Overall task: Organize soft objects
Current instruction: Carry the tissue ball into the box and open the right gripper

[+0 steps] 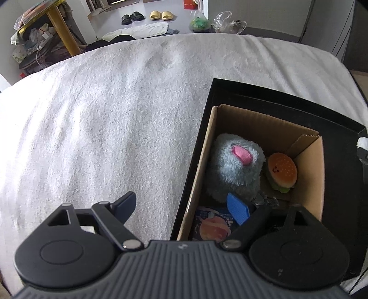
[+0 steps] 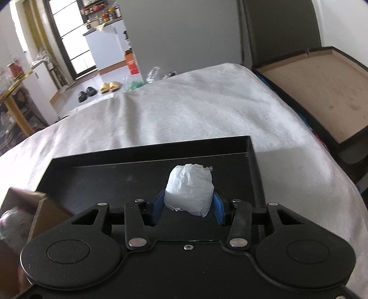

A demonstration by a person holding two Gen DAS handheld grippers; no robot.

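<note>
White crumpled wad (image 2: 188, 192), perhaps tissue, sits pinched between blue pads (image 2: 157, 208).

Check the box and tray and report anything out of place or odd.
Nothing looks spilled or damaged. The grey plush, burger toy and planet-print packet lie in the cardboard box. One soft item remains outside: the white wad clamped in the right gripper above the black tray.

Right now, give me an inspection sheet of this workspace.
Surface: white fleecy blanket carrying a black tray.
Job's things: brown cardboard box in the tray holds a grey plush toy and a burger-shaped soft toy; white crumpled soft wad.
Clutter: planet-print packet in the box.
Grippers: left gripper jaws open, empty; right gripper clamps the wad.
Cables: nothing seen.
Surroundings: slippers on the floor.
</note>
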